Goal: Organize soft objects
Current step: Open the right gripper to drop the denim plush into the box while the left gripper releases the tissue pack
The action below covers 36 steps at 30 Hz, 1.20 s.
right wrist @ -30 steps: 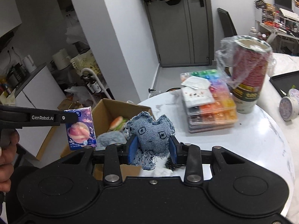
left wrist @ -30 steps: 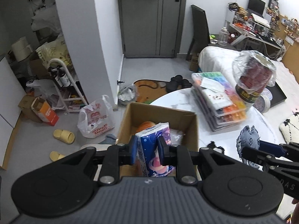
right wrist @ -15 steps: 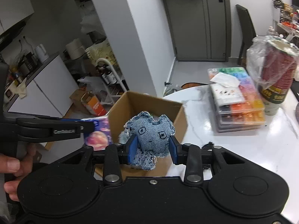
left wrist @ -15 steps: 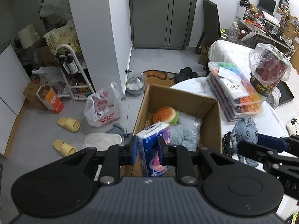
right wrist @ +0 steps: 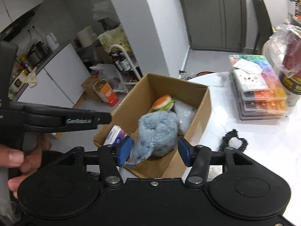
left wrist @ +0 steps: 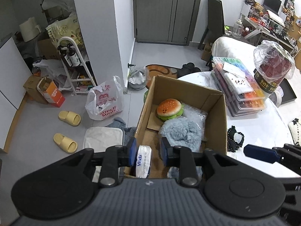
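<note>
An open cardboard box (left wrist: 218, 111) (right wrist: 199, 111) stands at the edge of the white round table (left wrist: 259, 126). In it lie a burger plush (left wrist: 169, 109) (right wrist: 162, 102), a fluffy blue plush (left wrist: 180, 131) (right wrist: 159, 130) and a clear bag (left wrist: 195, 114). My left gripper (left wrist: 147, 153) is open over the box's near left corner; the tissue pack (left wrist: 144, 160) (right wrist: 115, 135) lies loose below it. My right gripper (right wrist: 154, 150) is open above the box; the denim toy (right wrist: 142, 151) hangs at its left pad, dropping in.
A stack of colourful bead cases (left wrist: 239, 86) and a bagged cup (left wrist: 270, 69) stand on the table beyond the box. A black lace piece (left wrist: 235, 137) lies right of the box. Slippers (left wrist: 69, 117), a shopping bag (left wrist: 105, 101) and boxes litter the floor at left.
Both grippers have opened above the box. The tissue pack dropped from the left one into the box; the denim toy slipped from the right one.
</note>
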{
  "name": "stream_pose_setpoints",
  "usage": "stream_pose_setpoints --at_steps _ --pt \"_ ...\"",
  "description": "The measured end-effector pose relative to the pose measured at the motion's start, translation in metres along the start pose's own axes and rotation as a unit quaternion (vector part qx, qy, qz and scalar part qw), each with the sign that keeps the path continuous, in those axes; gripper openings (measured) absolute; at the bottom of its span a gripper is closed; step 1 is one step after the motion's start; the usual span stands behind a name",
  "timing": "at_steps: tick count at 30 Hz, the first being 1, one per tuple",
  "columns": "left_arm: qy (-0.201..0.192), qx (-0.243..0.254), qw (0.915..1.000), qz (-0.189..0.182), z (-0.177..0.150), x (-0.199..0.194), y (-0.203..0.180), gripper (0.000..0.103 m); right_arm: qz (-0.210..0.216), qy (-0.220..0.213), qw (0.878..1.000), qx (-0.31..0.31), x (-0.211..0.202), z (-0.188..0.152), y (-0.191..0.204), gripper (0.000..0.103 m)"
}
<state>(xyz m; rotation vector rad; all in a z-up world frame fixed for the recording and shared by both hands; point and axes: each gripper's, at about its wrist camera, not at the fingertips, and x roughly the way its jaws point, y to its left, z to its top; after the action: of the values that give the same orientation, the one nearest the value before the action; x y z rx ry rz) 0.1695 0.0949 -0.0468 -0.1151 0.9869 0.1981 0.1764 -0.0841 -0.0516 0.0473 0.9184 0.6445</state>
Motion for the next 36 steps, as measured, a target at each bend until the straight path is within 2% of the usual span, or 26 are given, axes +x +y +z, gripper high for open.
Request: stream_pose_setpoints --at_steps 6,12,22,36 --pt "-0.004 0.003 1.0000 -0.002 -0.001 -0.006 -0.008 0.051 -0.017 -0.006 1.000 0.012 -0.014 -0.008 -0.019 0.054" --pt "-0.004 0.021 0.9997 -0.008 -0.005 -0.009 -0.025 0.061 -0.034 -0.008 0.999 0.019 -0.026 -0.019 -0.039 0.055" --pt "-0.006 0.044 0.9988 -0.020 -0.010 -0.015 -0.058 0.065 -0.046 -0.010 0.998 0.038 -0.038 -0.036 -0.073 0.055" --pt "-0.009 0.084 0.9958 -0.038 -0.014 -0.017 -0.112 0.065 -0.057 -0.017 0.997 0.058 -0.055 -0.056 -0.115 0.055"
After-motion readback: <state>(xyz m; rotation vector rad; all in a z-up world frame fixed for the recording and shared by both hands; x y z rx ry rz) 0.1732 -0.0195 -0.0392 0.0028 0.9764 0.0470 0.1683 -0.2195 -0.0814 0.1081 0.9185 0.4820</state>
